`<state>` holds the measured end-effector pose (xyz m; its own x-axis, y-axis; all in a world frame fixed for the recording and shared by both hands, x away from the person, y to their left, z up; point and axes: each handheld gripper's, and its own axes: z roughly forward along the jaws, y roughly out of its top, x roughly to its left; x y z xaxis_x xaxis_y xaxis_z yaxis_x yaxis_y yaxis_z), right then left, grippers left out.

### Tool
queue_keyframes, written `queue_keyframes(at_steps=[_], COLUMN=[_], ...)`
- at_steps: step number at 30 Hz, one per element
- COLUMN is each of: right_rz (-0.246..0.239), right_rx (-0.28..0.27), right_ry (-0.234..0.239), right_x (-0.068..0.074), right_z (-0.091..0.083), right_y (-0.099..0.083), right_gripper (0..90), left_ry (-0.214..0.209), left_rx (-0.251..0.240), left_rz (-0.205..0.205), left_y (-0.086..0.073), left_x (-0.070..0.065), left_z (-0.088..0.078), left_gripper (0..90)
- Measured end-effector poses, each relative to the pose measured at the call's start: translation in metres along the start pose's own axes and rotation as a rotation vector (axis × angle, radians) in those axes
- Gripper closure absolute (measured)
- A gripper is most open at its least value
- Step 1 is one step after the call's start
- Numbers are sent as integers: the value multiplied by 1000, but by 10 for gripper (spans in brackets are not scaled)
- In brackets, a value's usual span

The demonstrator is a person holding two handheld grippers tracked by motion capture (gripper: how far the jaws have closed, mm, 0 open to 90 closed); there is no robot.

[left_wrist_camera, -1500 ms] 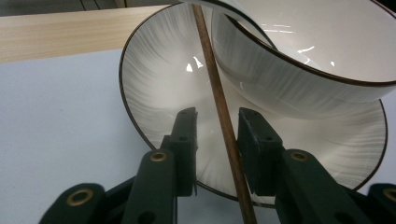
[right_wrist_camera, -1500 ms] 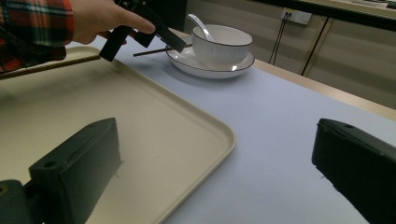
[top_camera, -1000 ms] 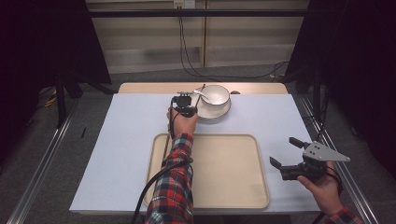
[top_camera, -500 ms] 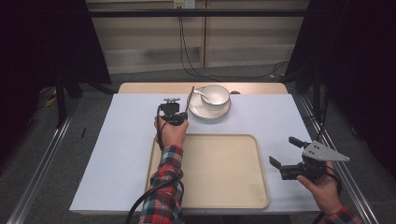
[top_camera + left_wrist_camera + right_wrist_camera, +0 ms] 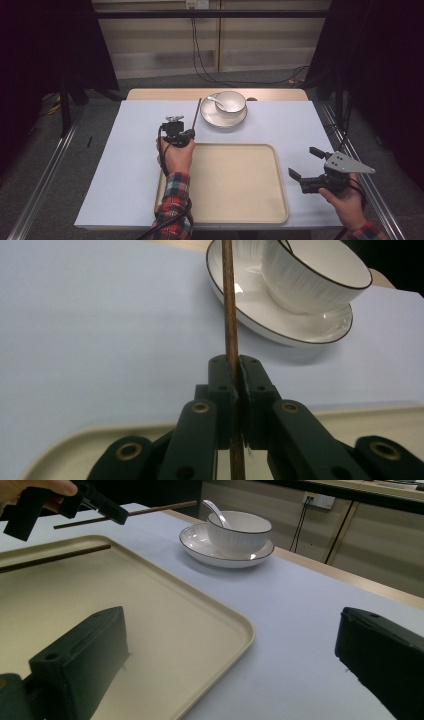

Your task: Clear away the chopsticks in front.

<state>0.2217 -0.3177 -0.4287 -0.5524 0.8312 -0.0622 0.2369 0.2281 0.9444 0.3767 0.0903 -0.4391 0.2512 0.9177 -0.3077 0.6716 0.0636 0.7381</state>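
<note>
Left gripper (image 5: 187, 134) withdrew from bowl (image 5: 230, 101) — gripping chopstick (image 5: 230, 320).

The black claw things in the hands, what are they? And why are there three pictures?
They are grippers, tongs with two jaws, and a person holds one in each hand. One picture comes from a camera high above the table. The other two come from small cameras riding on each gripper, looking along its jaws. On the table lie a pale blue mat, a cream tray, and a white bowl with a spoon in it, standing on a saucer. The left gripper is shut on a thin brown stick, probably a chopstick, held above the tray's far edge. The right gripper is open, holding nothing, beside the tray.
</note>
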Motion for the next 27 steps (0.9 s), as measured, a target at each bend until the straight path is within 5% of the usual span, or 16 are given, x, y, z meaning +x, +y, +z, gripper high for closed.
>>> queue_keyframes(at_steps=[8, 15, 27], right_rz=[-10, -18, -27], right_rx=[-11, -23, -9], right_ry=[18, 10, 49], right_x=[0, 1, 4], right_z=[-1, -2, -2], right_y=[0, 2, 2], right_gripper=[1, 0, 0], left_ry=[-4, 22, 4], left_rx=[-28, -30, -60], left_rz=[-41, -37, -55], left_y=[-16, -31, -44], left_x=[1, 4, 0], left_z=[-17, -32, -58], left_gripper=[853, 852, 852])
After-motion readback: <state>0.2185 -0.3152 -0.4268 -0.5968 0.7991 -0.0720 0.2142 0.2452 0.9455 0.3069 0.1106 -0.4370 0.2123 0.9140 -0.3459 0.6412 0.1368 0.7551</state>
